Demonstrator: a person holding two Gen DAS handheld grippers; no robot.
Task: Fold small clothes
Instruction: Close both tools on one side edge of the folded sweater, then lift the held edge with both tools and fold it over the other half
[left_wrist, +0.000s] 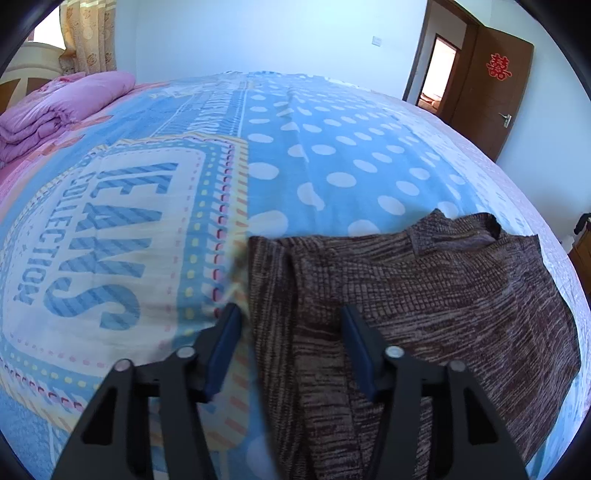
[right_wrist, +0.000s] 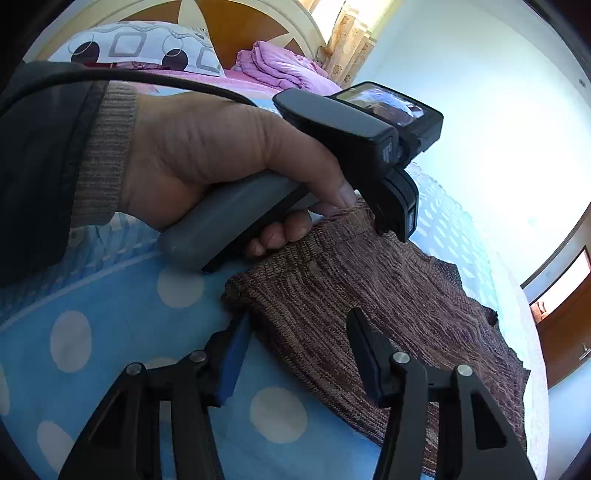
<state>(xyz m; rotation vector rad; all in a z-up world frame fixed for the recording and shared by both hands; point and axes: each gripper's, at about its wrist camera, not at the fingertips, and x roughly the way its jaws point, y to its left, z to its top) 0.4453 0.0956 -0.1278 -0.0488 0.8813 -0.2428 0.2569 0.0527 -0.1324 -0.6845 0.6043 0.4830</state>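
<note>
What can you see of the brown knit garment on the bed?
The brown marled knit garment lies spread mostly flat on the blue polka-dot bedsheet, one collar-like flap turned up at its far edge. The open left gripper straddles one edge, and the open right gripper straddles a corner. Neither has closed.

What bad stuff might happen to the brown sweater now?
The left gripper straddles the brown sweater edge with one finger on the bedsheet; closing might pinch sheet too. The right gripper sits open at another edge, so uneven lifting could skew the fold.
</note>
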